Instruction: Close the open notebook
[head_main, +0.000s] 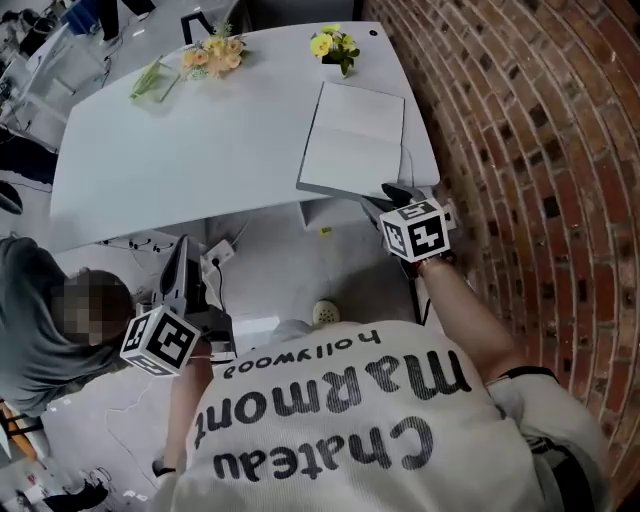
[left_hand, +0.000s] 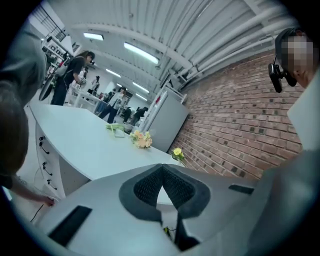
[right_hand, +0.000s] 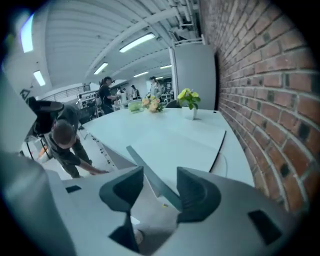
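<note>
Notebook (head_main: 352, 140) was set on a white table (head_main: 180, 150) by a brick wall (head_main: 540, 120). Shirt (head_main: 350, 440) was printed "Chateau Marmont hollywood". Left gripper (left_hand: 162, 167) was closed, right gripper (right_hand: 160, 176) parted.

The table (head_main: 200, 150) top is smooth and pale, with a soft sheen. The notebook (head_main: 355, 135) shows matt white paper. The wall (head_main: 530, 150) is rough red brick. The left gripper (left_hand: 161, 170) has a smooth grey plastic body and dark ribbed pads (left_hand: 147, 187).
</note>
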